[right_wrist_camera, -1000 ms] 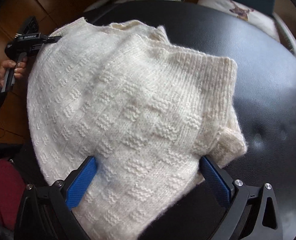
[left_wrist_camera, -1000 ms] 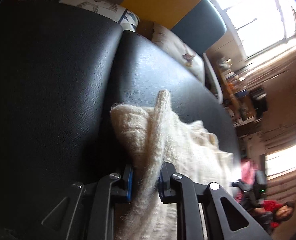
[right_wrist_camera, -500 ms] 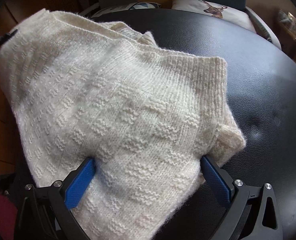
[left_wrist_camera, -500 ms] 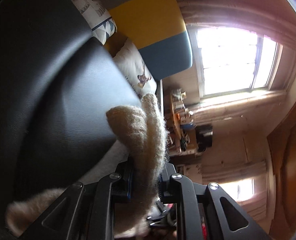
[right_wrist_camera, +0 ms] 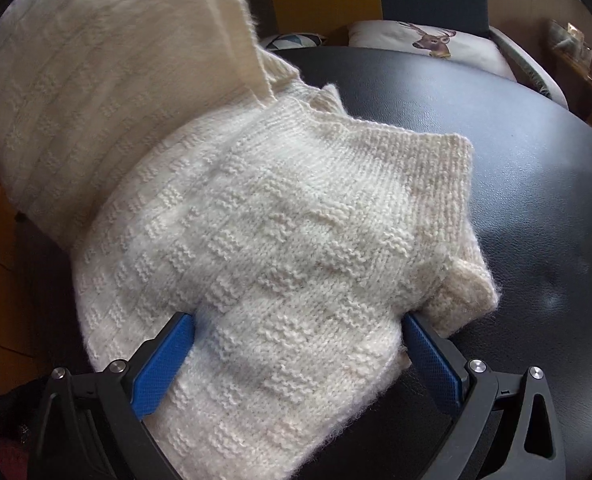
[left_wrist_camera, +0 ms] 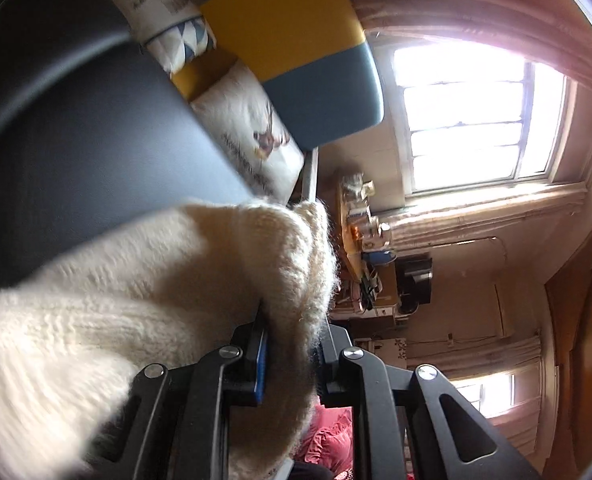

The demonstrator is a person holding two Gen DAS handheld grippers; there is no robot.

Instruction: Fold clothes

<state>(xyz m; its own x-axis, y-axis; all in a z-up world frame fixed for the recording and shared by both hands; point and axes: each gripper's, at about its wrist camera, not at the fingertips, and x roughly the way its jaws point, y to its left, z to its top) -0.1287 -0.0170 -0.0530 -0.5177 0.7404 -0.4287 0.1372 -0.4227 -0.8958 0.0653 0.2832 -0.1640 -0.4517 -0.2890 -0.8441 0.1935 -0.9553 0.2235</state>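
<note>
1. Right wrist view shows you one sweater (right_wrist_camera: 280, 240), cream, thick chunky knit, lying bunched on the black table (right_wrist_camera: 535, 184), with its left part lifted and curling over the rest.
2. Judge it soft, limp and fairly light; it should sag wherever you don't support it, and the fuzzy yarn should grip the pads rather than slip.
3. Your best holds look like the ribbed edges and corners, where the knit is firmer; a mid-panel pinch would likely just stretch it.
4. Your left gripper (left_wrist_camera: 292, 344) is clenched on a fold of knit edge, raised above the table.
5. Your right gripper (right_wrist_camera: 296, 344) is spread wide, fingers straddling the near part of the sweater, not pinching it.
6. Count: one sweater, two grippers, two cushions (right_wrist_camera: 427, 40) behind the table.
</note>
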